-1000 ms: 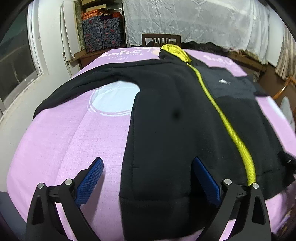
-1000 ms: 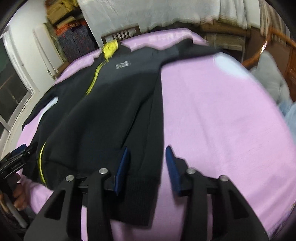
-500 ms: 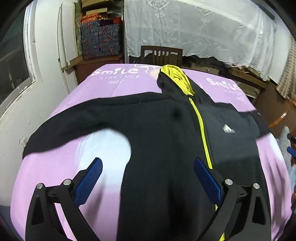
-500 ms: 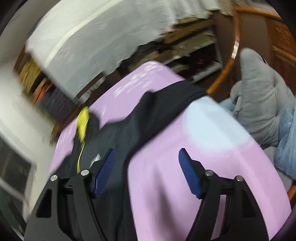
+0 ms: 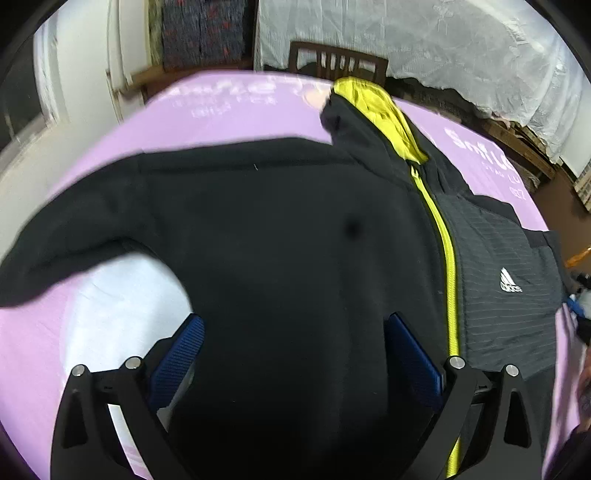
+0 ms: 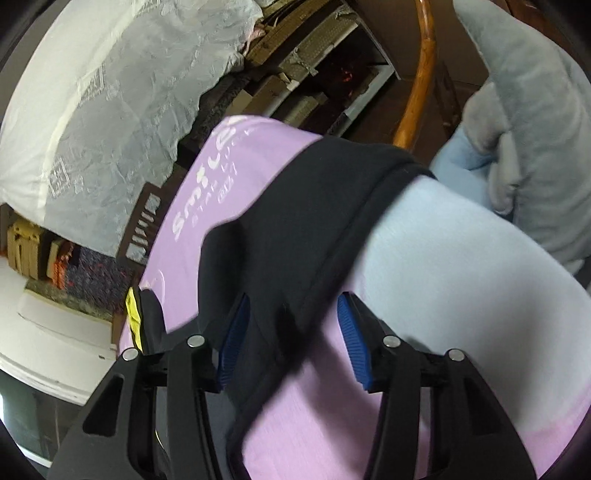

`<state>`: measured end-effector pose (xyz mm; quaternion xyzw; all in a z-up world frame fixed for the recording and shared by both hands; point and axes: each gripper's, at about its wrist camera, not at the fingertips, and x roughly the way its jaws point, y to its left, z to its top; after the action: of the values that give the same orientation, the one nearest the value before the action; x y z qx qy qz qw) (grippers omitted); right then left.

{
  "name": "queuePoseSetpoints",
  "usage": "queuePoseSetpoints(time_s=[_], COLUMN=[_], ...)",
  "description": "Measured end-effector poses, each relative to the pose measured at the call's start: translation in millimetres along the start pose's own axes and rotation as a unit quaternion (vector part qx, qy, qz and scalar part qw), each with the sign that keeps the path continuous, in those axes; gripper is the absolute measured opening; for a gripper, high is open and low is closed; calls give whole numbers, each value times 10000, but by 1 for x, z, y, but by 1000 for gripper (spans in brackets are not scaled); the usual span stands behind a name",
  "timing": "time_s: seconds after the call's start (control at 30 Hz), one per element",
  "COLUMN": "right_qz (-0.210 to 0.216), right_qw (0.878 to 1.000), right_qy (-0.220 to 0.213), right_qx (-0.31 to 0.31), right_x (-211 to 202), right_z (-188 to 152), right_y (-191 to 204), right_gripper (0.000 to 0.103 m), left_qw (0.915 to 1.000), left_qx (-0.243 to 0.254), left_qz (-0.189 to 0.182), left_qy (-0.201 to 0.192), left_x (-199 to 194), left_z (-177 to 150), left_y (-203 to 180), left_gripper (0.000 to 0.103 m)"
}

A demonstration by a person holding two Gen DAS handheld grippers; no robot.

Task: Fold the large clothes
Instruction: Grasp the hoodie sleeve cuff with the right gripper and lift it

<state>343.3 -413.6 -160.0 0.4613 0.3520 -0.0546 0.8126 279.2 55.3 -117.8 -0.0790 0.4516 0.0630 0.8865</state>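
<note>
A black hoodie [image 5: 280, 236] with a yellow zipper [image 5: 445, 258] and a yellow-lined hood [image 5: 373, 99] lies spread face up on a lilac sheet [image 5: 229, 110]. Its left sleeve [image 5: 74, 236] stretches out to the left. My left gripper [image 5: 295, 350] hangs open and wide over the chest, left of the zipper, with nothing held. In the right wrist view the right sleeve [image 6: 314, 206] runs diagonally toward the bed's edge. My right gripper [image 6: 291, 343] straddles that sleeve; its jaws are closing with the sleeve between them, and the blue pads [image 6: 352, 347] are not pressing on the cloth.
A wooden chair [image 5: 338, 62] stands beyond the far end of the bed, a white lace cover [image 5: 443, 44] behind it, stacked boxes [image 5: 203, 33] at the back left. On the right of the bed are a grey plush cushion [image 6: 535, 110] and a rattan rail [image 6: 417, 85].
My left gripper has travelled from the hem up to the chest. My right gripper has rolled and swung from the hem corner to the right sleeve, its jaws standing wider than a second ago.
</note>
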Motion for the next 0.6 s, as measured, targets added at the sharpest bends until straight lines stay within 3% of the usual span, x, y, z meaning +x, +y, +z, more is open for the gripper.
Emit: queuePoseSetpoints(time_s=[0.07,0.17,0.2,0.23,0.27,0.37,0.47,0.6], right_qz=[63,160,160,150,109,167,-258,-236], right_qw=[9999,9996,9995,9993,9992,9983,9975,9982], right_qy=[-114,-214,-247,-327,-374,-376,-584,-548], right_qx=[-20,-66,-75,-21,82,408,-312,-42], right_x=[6,10,10,8,5,-18,-46,-43], right_z=[4,11,13,16,17,10,-6,-3], right_y=[1,-3,-5,-11,-17,-28,-18,-35], right_gripper=[47,35,26,8,5,5,5,16], left_qw=[10000,9998,9996,9995,9994,9994,9993,9991], left_qx=[49,142,186,215,243,241,243,276], left_qz=[58,159,200,230,259,256,273,314], left_qy=[-1,1,11,18,21,20,27,30], left_x=[2,3,4,4,5,6,6,7], left_z=[-2,-3,-3,-4,-4,-4,-4,-4], left_y=[-2,-5,-6,-6,-7,-6,-6,-7], left_gripper=[100,100,100,100,100,100,100,100])
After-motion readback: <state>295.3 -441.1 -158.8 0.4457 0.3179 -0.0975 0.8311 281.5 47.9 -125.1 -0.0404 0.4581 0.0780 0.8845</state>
